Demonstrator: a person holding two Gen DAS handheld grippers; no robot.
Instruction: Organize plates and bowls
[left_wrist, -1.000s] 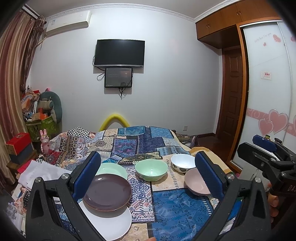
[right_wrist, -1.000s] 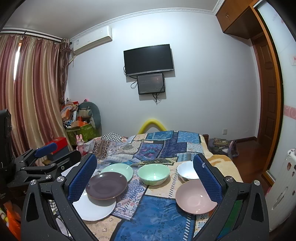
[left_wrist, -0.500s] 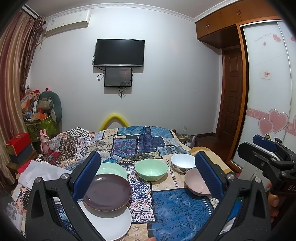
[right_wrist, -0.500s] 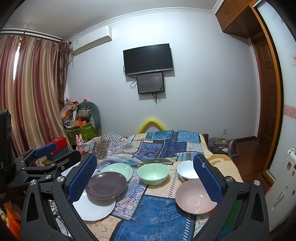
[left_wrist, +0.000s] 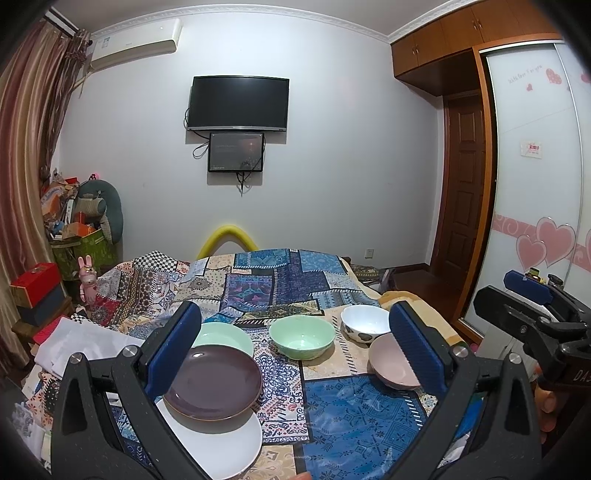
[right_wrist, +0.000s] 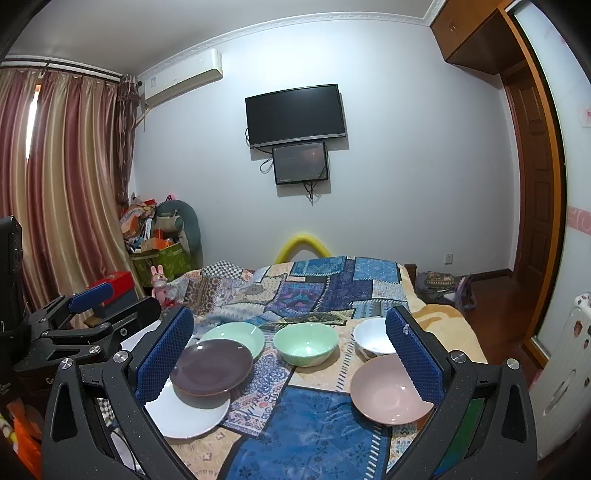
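On the patchwork bed cover lie a dark purple plate (left_wrist: 212, 384) overlapping a white plate (left_wrist: 221, 443) and a pale green plate (left_wrist: 225, 336). A green bowl (left_wrist: 302, 336), a white bowl (left_wrist: 364, 325) and a pink bowl (left_wrist: 391, 363) stand to the right. My left gripper (left_wrist: 295, 350) is open and empty, held above the near edge of the bed. My right gripper (right_wrist: 290, 354) is open and empty too; the purple plate (right_wrist: 212, 365), green bowl (right_wrist: 306, 345) and pink bowl (right_wrist: 388, 393) show between its fingers.
The bed cover (left_wrist: 288, 284) stretches toward the far wall with a TV (left_wrist: 238, 103). A cluttered pile with boxes (left_wrist: 77, 236) stands at left by the curtain. A wardrobe with sliding doors (left_wrist: 535, 184) and a door are at right. White cloth (left_wrist: 81, 343) lies at the bed's left edge.
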